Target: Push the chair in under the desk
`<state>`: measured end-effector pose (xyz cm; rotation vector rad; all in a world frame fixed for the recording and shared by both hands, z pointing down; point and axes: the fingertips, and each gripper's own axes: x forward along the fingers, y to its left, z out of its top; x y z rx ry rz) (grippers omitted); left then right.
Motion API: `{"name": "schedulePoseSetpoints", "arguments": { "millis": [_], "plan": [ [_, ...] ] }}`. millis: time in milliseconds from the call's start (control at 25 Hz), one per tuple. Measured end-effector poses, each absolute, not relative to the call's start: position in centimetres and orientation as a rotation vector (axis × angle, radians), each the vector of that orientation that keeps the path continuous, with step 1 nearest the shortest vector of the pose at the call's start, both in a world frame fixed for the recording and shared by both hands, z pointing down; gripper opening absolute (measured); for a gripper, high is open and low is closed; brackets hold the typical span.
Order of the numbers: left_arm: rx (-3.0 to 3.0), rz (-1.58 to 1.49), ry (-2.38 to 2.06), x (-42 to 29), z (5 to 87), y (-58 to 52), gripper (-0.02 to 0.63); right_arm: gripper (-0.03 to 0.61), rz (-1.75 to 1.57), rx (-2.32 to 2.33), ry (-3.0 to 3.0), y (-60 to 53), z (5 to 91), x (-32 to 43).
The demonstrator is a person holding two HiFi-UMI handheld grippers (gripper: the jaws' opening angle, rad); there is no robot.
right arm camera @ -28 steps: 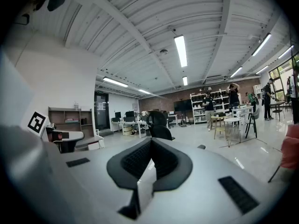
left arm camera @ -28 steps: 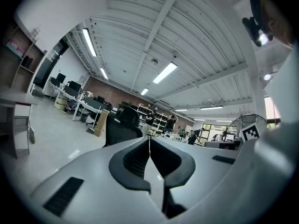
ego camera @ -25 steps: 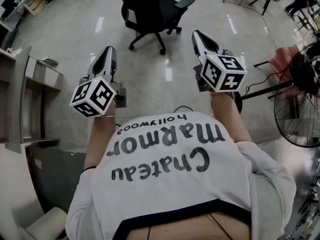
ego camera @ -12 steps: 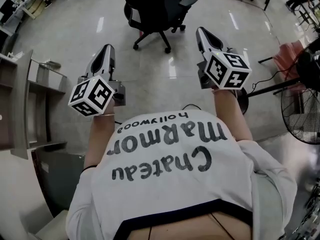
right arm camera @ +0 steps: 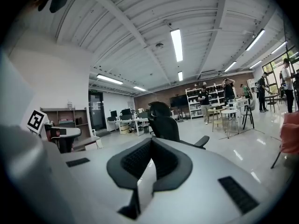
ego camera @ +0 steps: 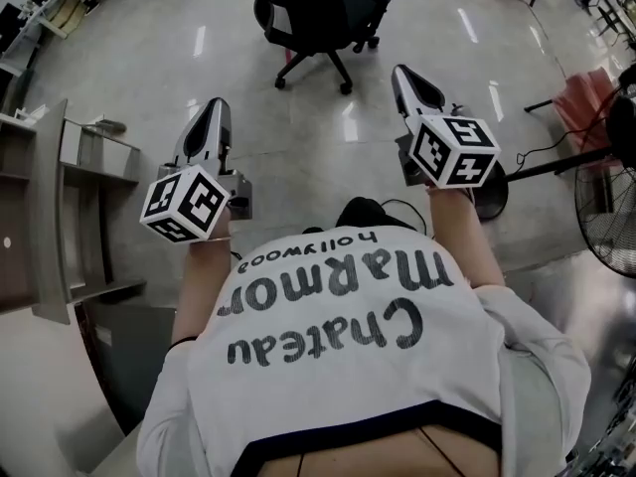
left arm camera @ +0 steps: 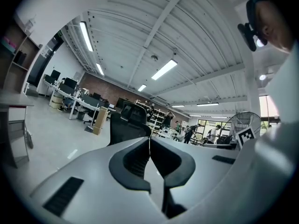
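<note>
Both clenched on nothing, the left tool (ego camera: 211,112) and right tool (ego camera: 405,76) face the chair (ego camera: 316,18), well apart; an even two-sided push should roll it straight.

Partly seen: chair, desk, fan and hands

In the head view the chair (ego camera: 316,18) is cut off by the top edge, the desk (ego camera: 45,207) by the left edge and the fan (ego camera: 608,222) by the right edge. The person's hands are mostly hidden under the left claw (ego camera: 212,107) and the right claw (ego camera: 400,72). In both gripper views the chair's base is hidden behind the claw's own body, and the distant people are too small to be made out.
</note>
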<state>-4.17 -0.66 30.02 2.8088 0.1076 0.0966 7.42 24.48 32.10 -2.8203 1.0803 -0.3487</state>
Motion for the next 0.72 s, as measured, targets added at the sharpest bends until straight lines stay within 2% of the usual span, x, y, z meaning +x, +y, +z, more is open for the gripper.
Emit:
{"name": "schedulePoseSetpoints", "arguments": {
  "millis": [280,720],
  "plan": [
    [2.791,0.106,0.040,-1.1,30.9,-2.9,0.018,0.011,-0.317,-2.890,1.168,21.5,33.0,10.8],
    [2.815,0.004,0.015,10.5,28.2,-3.0,0.018,0.011,-0.258,-2.765,1.230,20.1,30.4,24.2]
  ]
}}
